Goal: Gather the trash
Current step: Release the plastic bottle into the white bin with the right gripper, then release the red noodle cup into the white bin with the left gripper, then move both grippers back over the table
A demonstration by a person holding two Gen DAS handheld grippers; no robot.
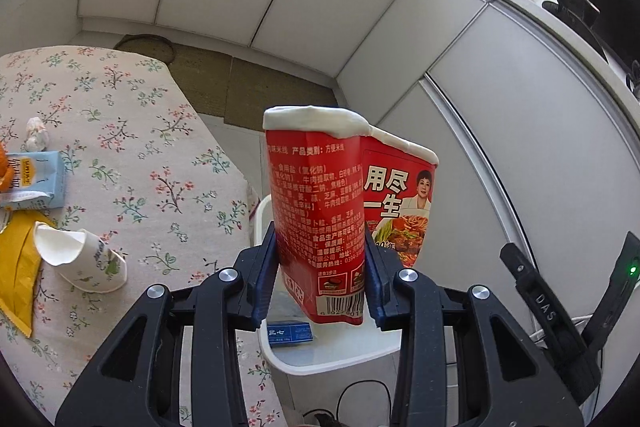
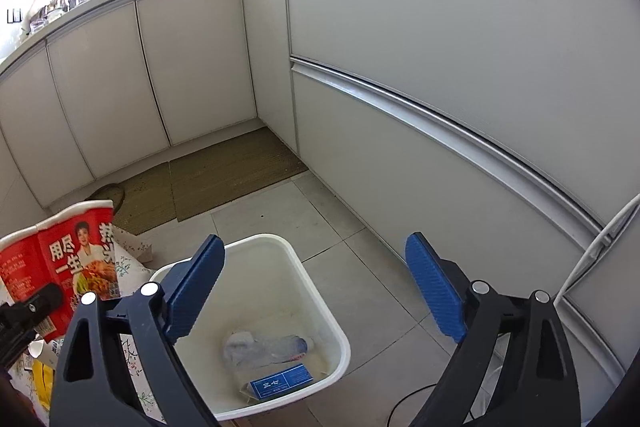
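1. Fingers of the left gripper (image 1: 320,279) are clamped on a crushed red noodle cup (image 1: 320,207), their blue pads pressing its two sides low down, near the barcode; the cup stands upright with its white rim on top, held directly above the white trash bin (image 1: 328,363).
2. Fingers of the right gripper (image 2: 320,291) stand wide apart and grasp nothing; they hang over the same trash bin (image 2: 336,323), with only its inside and the floor showing between them.
3. White cabinet doors (image 2: 400,27) run behind the bin and along one side of it, meeting in a corner, and brown mats (image 2: 224,175) lie on the floor at their foot, beyond the bin.
4. Beside the bin stands the counter (image 1: 132,155), covered in a floral cloth, its edge just next to the bin's rim.
5. At the bottom of the bin lie a flattened clear plastic bottle (image 2: 264,347) and a small blue box (image 2: 280,383), the box nearer the bin's front wall.
6. On the counter, well apart from the bin, a yellow wrapper (image 1: 18,267) lies flat, with a paper cup (image 1: 80,259) tipped on its side just beside it.
7. Farther from the bin sit a light-blue packet (image 1: 36,183) and a crumpled white scrap (image 1: 37,135).
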